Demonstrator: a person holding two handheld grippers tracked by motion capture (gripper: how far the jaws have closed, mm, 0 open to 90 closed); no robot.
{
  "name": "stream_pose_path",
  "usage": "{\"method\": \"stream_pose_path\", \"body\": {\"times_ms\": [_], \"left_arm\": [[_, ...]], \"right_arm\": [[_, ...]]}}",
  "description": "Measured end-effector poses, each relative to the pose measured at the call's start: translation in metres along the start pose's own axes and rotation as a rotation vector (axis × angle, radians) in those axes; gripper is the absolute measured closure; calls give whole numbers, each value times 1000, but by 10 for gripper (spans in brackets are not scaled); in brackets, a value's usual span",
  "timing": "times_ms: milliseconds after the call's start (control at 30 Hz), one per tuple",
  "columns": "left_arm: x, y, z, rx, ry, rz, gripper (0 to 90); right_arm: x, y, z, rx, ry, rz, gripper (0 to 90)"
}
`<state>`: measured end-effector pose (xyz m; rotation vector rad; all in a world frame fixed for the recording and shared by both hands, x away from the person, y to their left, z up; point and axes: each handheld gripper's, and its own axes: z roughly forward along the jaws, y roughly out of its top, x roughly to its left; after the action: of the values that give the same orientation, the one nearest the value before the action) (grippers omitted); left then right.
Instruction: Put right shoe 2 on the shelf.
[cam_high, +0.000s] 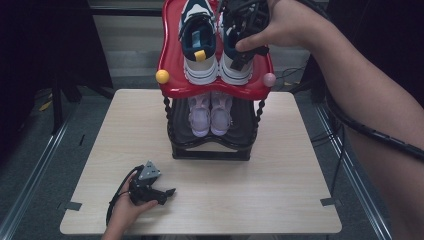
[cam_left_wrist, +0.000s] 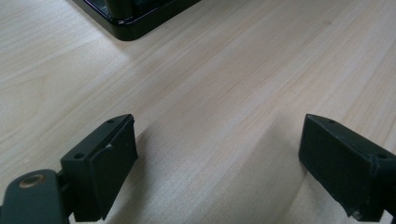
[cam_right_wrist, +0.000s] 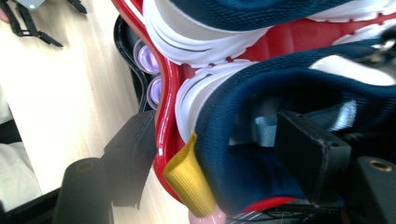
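A pair of navy and white sneakers stands on the red top tray (cam_high: 172, 80) of a small shoe rack. My right gripper (cam_high: 242, 52) is at the heel of the right sneaker (cam_high: 234, 70). In the right gripper view the gripper (cam_right_wrist: 217, 135) straddles that heel's collar beside the yellow pull tab (cam_right_wrist: 189, 179). One jaw is inside the shoe and the other outside by the tray rim (cam_right_wrist: 166, 93), standing apart from the heel. The left sneaker (cam_high: 199, 50) sits alongside. My left gripper (cam_high: 169, 195) rests open on the table (cam_left_wrist: 224, 70) with nothing between its jaws.
Lilac shoes (cam_high: 210, 115) sit on the black lower shelf (cam_high: 210, 150) under the tray. A yellow knob (cam_high: 162, 76) and a pink knob (cam_high: 269, 79) stick out at the tray's front corners. The rack's black base (cam_left_wrist: 126, 18) lies ahead of the left gripper. Cables trail right of the table.
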<state>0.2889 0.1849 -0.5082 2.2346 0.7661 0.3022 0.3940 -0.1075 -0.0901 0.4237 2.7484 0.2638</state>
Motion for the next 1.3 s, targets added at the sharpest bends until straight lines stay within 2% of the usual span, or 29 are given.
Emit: {"method": "stream_pose_path", "body": {"times_ms": [167,367,833,1133,1300], "left_arm": [[0,0,0,-1,0,0,110],[-1,0,0,-8,1,-8,110],[-1,0,0,-7,1,-9,109],[-1,0,0,-8,2,-9,111],[-1,0,0,-8,2,-9,110]], "right_arm": [[-1,0,-8,-4,18,24,232],[-1,-2,-13,18,48,34,176],[1,-17,-19,22,95,69,172],[2,-25,-22,8,115,76,179],[4,-31,-19,21,126,80,182]]}}
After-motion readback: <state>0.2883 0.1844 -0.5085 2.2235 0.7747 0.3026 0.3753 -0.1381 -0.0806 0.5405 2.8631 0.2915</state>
